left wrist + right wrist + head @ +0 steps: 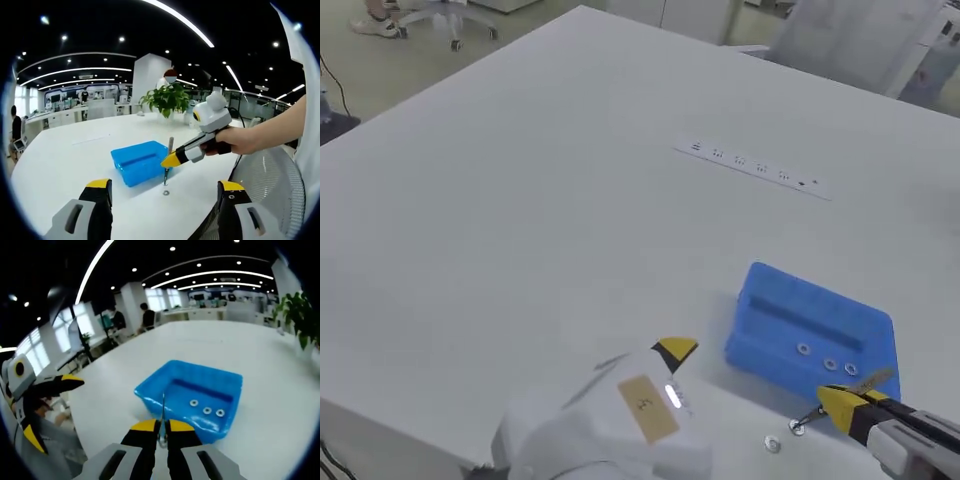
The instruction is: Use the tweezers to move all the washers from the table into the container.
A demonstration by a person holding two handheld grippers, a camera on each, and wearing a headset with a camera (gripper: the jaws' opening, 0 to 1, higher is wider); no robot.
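— Washers (830,364), where are they?
— Three sit inside the blue container (765,300). Two loose washers (773,444) lie on the white table (570,200), just by the container's near wall.
— And the tweezers (163,407)?
— The right gripper (162,429) has them. Its jaws are pressed tight on the tweezers. The thin tips point down at one loose washer, right beside the container. I cannot tell if the tips touch it.
— What about the left gripper (164,186)?
— Its jaws are wide apart and hold nothing. It hangs over the table. In the head view it is just left of the container, not touching it.
— Is the container standing flat?
— Yes, flat on the table, open side up.
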